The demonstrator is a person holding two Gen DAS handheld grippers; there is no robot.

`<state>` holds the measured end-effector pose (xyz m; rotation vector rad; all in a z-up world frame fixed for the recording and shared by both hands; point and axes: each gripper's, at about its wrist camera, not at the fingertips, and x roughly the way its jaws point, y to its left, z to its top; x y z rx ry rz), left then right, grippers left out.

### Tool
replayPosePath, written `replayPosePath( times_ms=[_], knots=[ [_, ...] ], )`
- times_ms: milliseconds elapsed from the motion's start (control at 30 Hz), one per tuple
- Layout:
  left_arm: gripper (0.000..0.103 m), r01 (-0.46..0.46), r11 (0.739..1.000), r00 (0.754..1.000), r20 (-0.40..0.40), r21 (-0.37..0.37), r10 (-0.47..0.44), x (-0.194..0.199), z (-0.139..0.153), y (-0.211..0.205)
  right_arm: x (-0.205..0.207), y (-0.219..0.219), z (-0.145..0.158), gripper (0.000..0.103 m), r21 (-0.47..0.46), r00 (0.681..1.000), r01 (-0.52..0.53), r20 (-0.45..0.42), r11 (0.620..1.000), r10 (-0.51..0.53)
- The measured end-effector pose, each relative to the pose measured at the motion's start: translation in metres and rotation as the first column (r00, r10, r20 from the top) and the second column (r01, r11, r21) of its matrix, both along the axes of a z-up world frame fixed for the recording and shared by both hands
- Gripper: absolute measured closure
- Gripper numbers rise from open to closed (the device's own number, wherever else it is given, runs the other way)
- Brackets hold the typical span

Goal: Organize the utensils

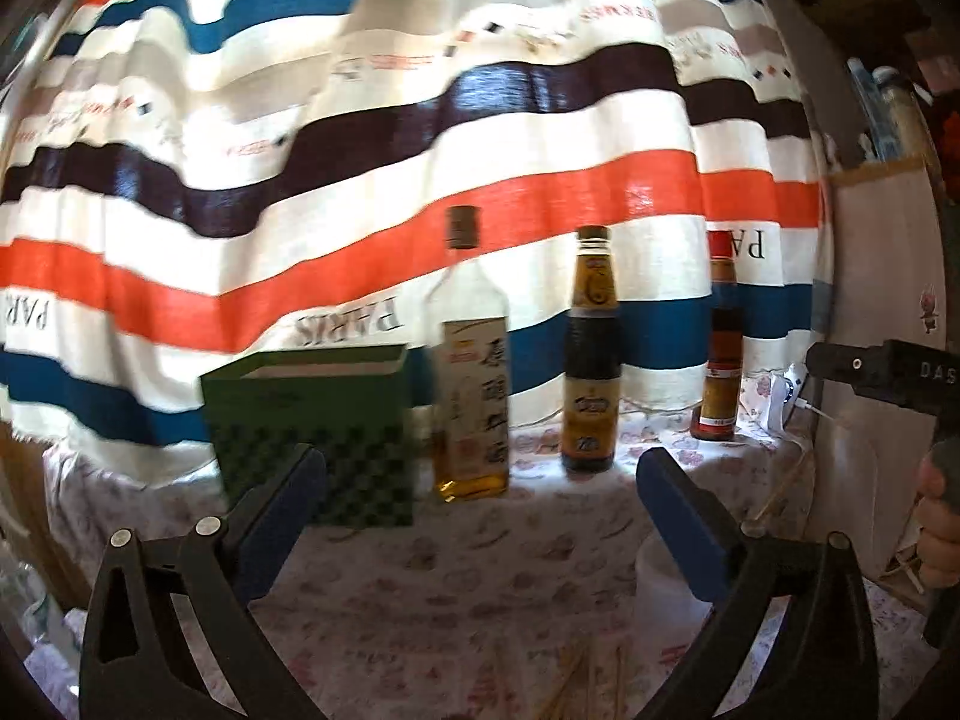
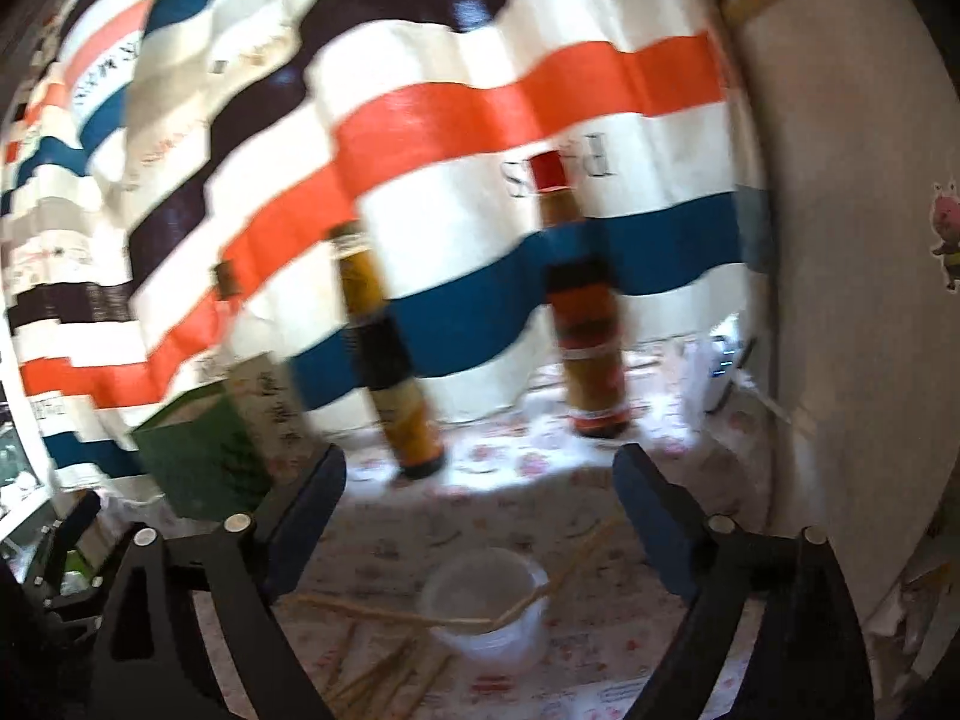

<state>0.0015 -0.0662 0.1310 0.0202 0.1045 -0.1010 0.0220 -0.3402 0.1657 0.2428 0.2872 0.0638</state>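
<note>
— Wooden chopsticks (image 2: 384,660) lie loose at the bottom of the right wrist frame, one stick leaning in the clear cup (image 2: 486,612). How to gather them?

— Bunch them, then drop them upright. Left gripper (image 1: 480,498) and right gripper (image 2: 480,504) gape wide, holding nothing.

Daylight is glowing through the striped curtain (image 1: 420,138), so the bottles (image 1: 474,354) are looking backlit. A bright patch is washing out the tabletop (image 2: 510,486). The right view is smearing badly; fisheye edges are bending and going dark.
</note>
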Motion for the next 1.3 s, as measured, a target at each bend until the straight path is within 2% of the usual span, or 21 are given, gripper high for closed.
replayPosePath(
  times_ms=[67,300,367,467,533,633,700,767,900,1000,1100,1200,1300],
  knots=[
    [0.0,-0.015,1.0,1.0,-0.006,-0.012,0.015,-0.007,-0.002,0.013,-0.008,0.016,0.001,0.0,-0.004,0.998,-0.055,0.01,0.998,0.055],
    [0.0,-0.072,0.997,0.997,-0.013,-0.027,0.072,-0.031,-0.016,0.047,-0.044,0.062,-0.01,0.0,-0.117,0.993,-0.105,0.043,0.988,0.111],
    [0.0,-0.086,0.995,0.996,-0.018,-0.043,0.085,-0.036,-0.023,0.055,-0.053,0.066,-0.018,0.0,-0.098,0.994,-0.102,0.031,0.99,0.106],
    [0.0,-0.097,0.993,0.995,-0.036,-0.069,0.095,-0.039,-0.037,0.065,-0.06,0.064,-0.034,0.0,0.012,0.99,-0.137,-0.018,0.99,0.137],
    [0.0,-0.097,0.992,0.994,-0.062,-0.079,0.092,-0.037,-0.051,0.07,-0.059,0.064,-0.045,0.0,0.053,0.988,-0.145,-0.041,0.988,0.147],
    [0.0,-0.091,0.994,0.987,-0.14,-0.066,0.081,-0.026,-0.07,0.074,-0.053,0.068,-0.065,0.0,0.049,0.986,-0.151,-0.067,0.987,0.154],
    [0.0,-0.09,0.993,0.974,-0.213,-0.08,0.071,-0.016,-0.079,0.077,-0.048,0.073,-0.079,0.0,0.021,0.987,-0.134,-0.086,0.991,0.135],
    [0.0,-0.082,0.993,0.958,-0.282,-0.09,0.054,-0.007,-0.086,0.077,-0.041,0.078,-0.098,0.0,-0.019,0.981,-0.123,-0.151,0.992,0.119],
    [0.002,-0.032,0.991,0.908,-0.417,-0.127,-0.024,0.009,-0.103,0.073,-0.03,0.085,-0.117,0.0,-0.029,0.965,-0.14,-0.227,0.99,0.13],
    [0.01,-0.03,0.989,0.88,-0.473,-0.142,-0.041,0.013,-0.113,0.069,-0.027,0.092,-0.125,0.0,-0.061,0.958,-0.142,-0.258,0.988,0.122],
    [0.017,-0.031,0.991,0.867,-0.497,-0.128,-0.037,0.017,-0.12,0.063,-0.026,0.099,-0.131,0.0,-0.099,0.956,-0.149,-0.268,0.984,0.118],
    [0.03,-0.028,0.991,0.847,-0.53,-0.127,-0.044,0.022,-0.129,0.06,-0.025,0.106,-0.135,0.0,-0.134,0.955,-0.15,-0.277,0.979,0.109],
    [0.041,0.007,0.985,0.808,-0.579,-0.173,-0.108,0.029,-0.137,0.059,-0.021,0.109,-0.139,0.0,-0.152,0.949,-0.158,-0.297,0.976,0.107]
  ],
)
